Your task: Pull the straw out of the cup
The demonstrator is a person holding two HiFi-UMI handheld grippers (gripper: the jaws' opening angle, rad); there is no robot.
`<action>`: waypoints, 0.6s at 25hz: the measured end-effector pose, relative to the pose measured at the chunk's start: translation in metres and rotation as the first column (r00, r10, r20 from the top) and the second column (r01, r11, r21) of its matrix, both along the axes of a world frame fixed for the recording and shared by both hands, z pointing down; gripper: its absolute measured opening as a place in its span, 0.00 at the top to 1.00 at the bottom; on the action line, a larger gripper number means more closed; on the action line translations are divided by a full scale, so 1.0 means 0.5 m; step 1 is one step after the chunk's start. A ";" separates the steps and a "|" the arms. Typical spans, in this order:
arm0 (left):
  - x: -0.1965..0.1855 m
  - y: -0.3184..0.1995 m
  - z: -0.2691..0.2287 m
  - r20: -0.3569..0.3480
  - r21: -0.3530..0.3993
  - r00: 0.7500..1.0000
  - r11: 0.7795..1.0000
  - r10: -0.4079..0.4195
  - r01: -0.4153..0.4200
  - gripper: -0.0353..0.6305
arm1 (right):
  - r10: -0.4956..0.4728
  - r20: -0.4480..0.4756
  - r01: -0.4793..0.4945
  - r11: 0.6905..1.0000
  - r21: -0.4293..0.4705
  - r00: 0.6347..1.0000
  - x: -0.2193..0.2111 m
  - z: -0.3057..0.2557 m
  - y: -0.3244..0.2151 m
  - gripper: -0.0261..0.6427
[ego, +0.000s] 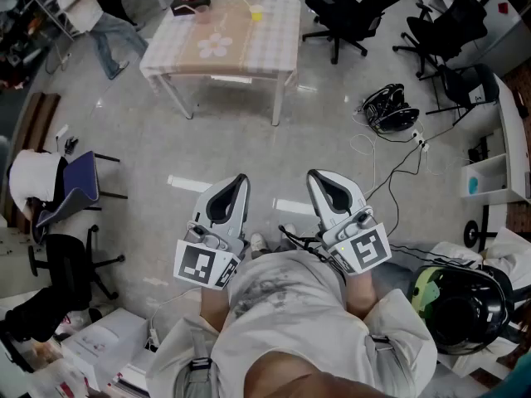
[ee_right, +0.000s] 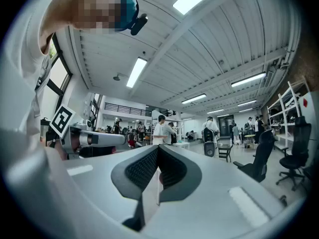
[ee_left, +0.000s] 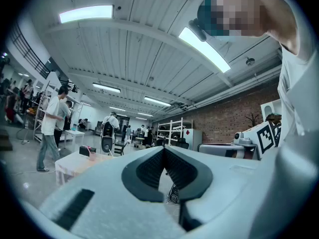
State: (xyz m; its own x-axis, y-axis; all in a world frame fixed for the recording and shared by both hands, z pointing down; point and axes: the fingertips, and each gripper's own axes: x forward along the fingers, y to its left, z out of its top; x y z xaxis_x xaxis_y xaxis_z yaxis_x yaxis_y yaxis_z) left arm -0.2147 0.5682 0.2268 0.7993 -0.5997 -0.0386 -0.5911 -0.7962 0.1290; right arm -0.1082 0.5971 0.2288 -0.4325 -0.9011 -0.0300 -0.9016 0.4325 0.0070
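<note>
Far ahead stands a table [ego: 249, 52] with a checked cloth. On it are a small pink cup [ego: 202, 13] and a yellow cup-like thing [ego: 255, 12] with a thin pale straw [ego: 246, 1] slanting up from it. Both grippers are held close to my body, pointing level at the table and well short of it. My left gripper [ego: 241, 179] is shut with nothing in it, its tips meeting in the left gripper view [ee_left: 164, 151]. My right gripper [ego: 314, 175] is shut and empty too [ee_right: 158, 149]. The table [ee_left: 70, 164] and pink cup [ee_left: 92, 155] show small in the left gripper view.
A dark box [ego: 189, 3] lies on the table's far left. Black office chairs [ego: 344, 15] stand to its right, and cables [ego: 390, 110] lie on the floor. A chair with clothes [ego: 62, 185] is at the left, a shelf [ego: 498, 172] at the right. People stand in the distance.
</note>
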 end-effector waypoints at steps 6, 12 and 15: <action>0.023 -0.003 0.004 0.008 -0.005 1.000 1.000 -0.013 0.013 0.94 | 0.004 0.013 -0.004 1.000 0.018 1.000 0.024 -0.007 0.001 0.95; 0.067 -0.002 0.001 0.004 -0.010 0.999 0.999 -0.033 0.033 0.94 | 0.024 0.023 -0.024 0.999 0.020 0.999 0.082 -0.007 -0.003 0.95; 0.098 0.002 -0.001 0.019 -0.003 0.999 0.999 -0.047 0.047 0.94 | 0.014 0.002 -0.014 1.000 0.019 1.000 0.109 -0.003 -0.003 0.95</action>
